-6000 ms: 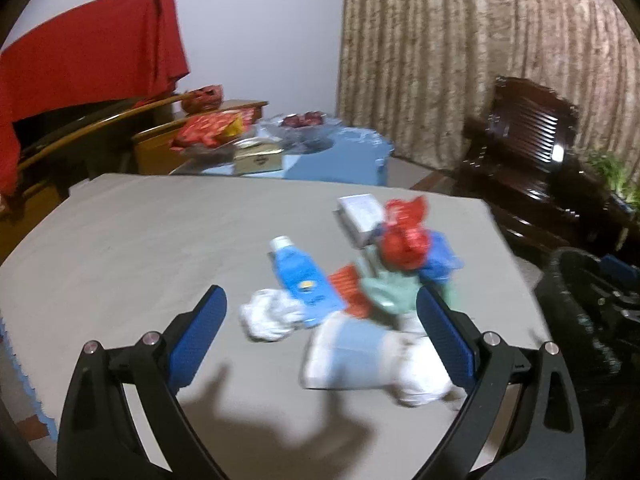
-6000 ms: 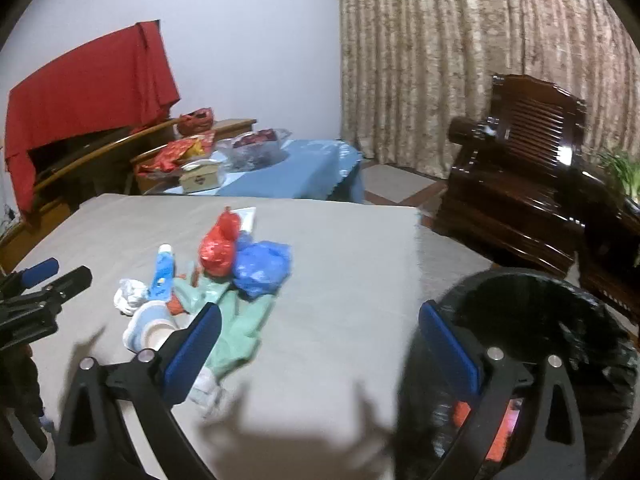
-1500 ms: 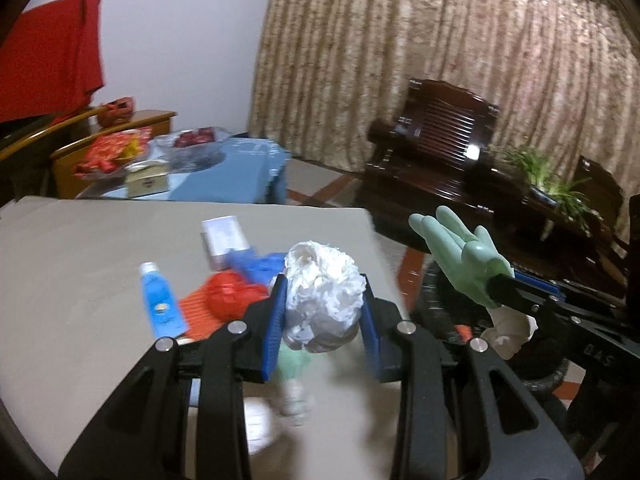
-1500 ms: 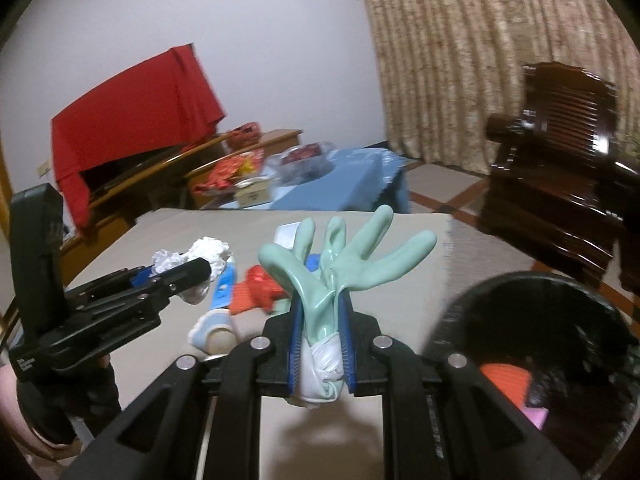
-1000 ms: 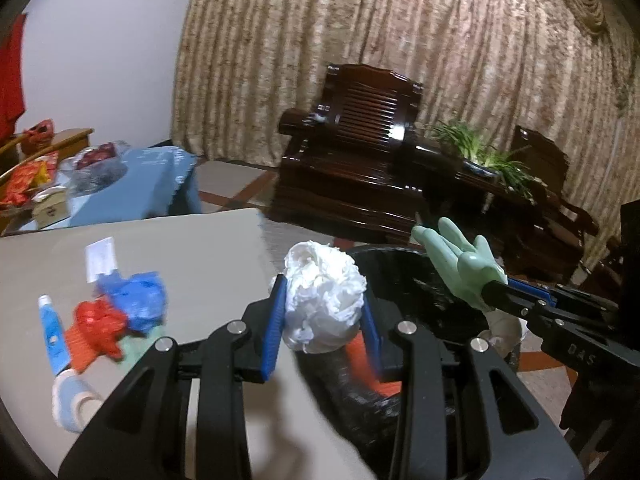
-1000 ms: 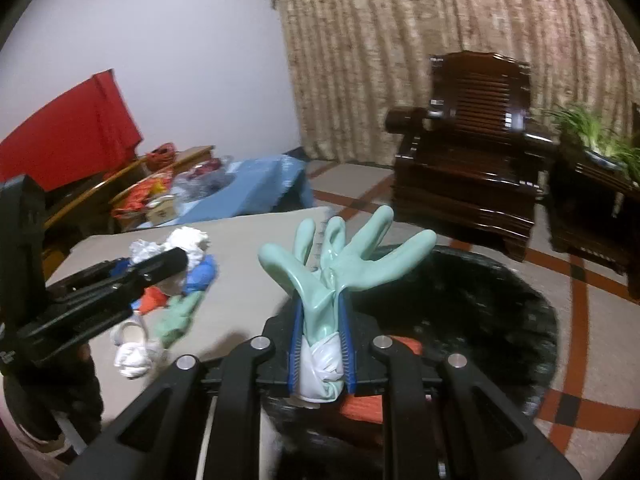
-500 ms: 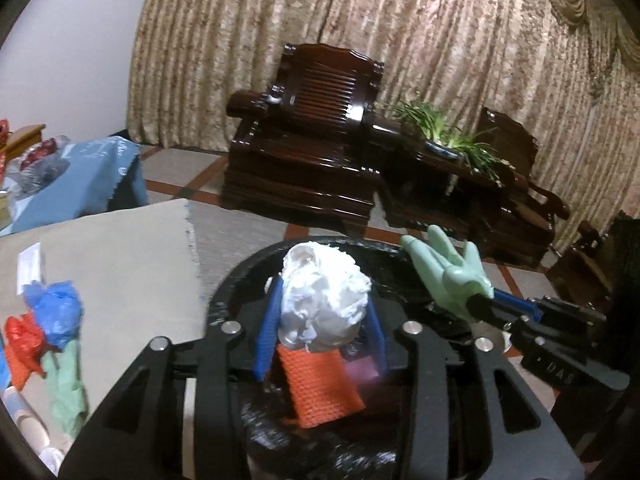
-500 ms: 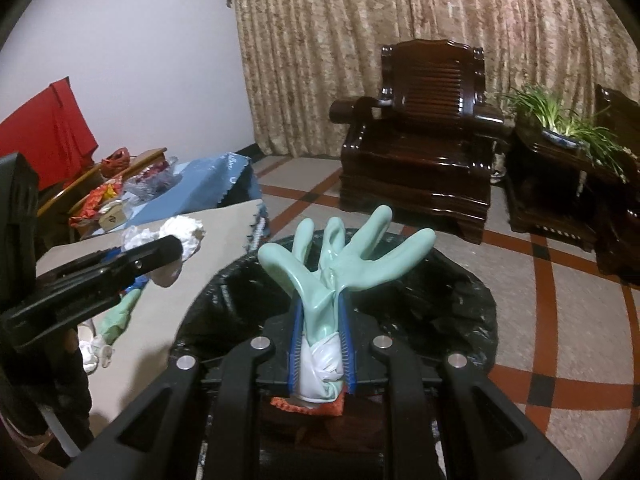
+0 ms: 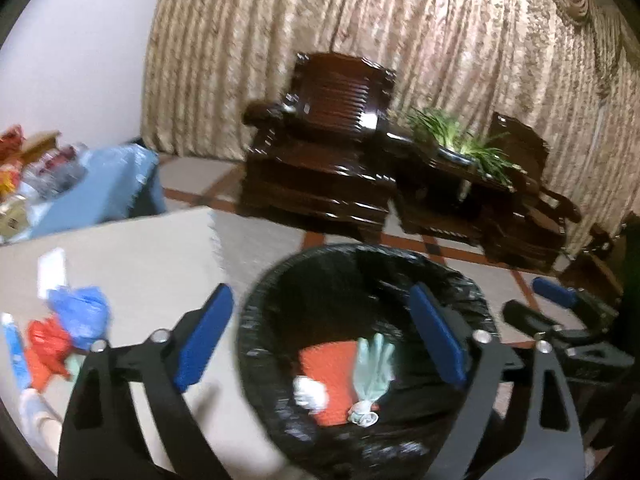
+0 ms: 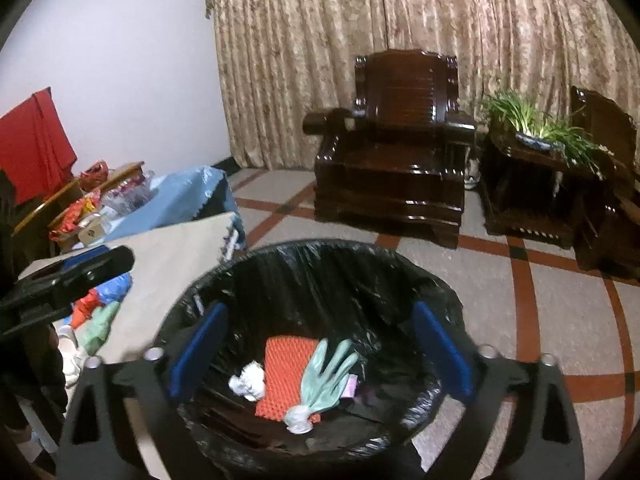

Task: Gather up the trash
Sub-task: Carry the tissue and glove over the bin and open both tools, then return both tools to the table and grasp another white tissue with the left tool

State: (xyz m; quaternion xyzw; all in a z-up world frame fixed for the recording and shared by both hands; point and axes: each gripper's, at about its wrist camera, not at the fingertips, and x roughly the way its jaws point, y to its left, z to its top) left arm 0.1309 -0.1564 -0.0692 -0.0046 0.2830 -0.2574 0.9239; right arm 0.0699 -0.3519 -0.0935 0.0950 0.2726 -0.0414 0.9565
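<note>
Both grippers are hanging over the round bin lined with a black plastic bag [image 10: 320, 264], and both have just been opening. The left gripper [image 9: 320, 336] is standing with its two blue pads spread wide, nothing between them; the right gripper [image 10: 320, 350] likewise, jaws apart and empty.

Inside the bin three pieces are lying together: one pale green rubber glove [image 10: 326, 376], one crumpled white paper wad [image 10: 248, 386], and one orange textured sheet [image 10: 286, 364] beneath them — with perhaps a pinkish scrap beside the glove.

On the beige-covered table [image 9: 132, 248] more trash is waiting — one blue crumpled bag [image 9: 80, 314], one red crumpled bag [image 9: 48, 344], and a blurred blue tube [image 9: 14, 354] at the left edge.
</note>
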